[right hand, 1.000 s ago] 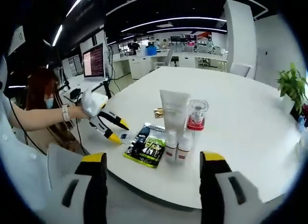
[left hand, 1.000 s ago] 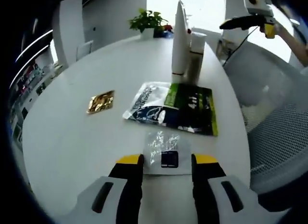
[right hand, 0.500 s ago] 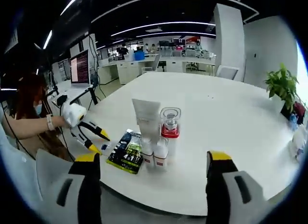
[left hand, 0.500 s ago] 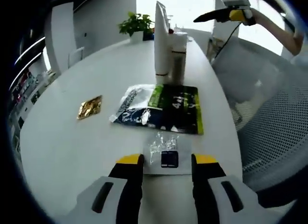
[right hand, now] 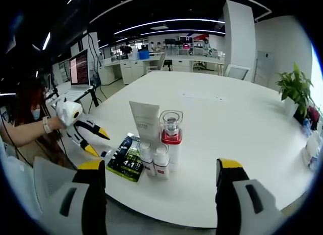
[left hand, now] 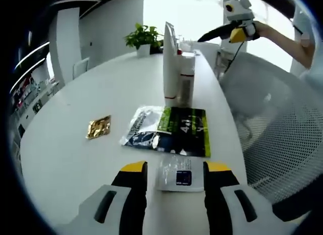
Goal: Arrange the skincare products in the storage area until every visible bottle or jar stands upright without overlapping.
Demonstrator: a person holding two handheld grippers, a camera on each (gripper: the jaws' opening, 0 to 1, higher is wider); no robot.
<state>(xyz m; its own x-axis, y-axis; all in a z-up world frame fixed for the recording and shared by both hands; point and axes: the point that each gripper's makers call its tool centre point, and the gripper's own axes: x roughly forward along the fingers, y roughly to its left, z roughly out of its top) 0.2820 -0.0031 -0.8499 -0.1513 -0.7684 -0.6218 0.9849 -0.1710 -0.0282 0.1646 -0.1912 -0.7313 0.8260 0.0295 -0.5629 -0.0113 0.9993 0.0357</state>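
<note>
Between the left claw's (left hand: 170,170) jaws lies a small sachet (left hand: 178,172) on the table (left hand: 65,144). Just beyond it lies a flat pouch (left hand: 169,130), with a foil packet (left hand: 98,126) to its left. Farther ahead stand a tube (left hand: 170,68) and bottles (left hand: 185,81), touching. A plant (left hand: 142,37) sits at the far edge.

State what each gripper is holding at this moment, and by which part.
Nothing is held. The left gripper is open, its jaws either side of a small clear sachet lying flat on the white table. The right gripper is open in air.
</note>
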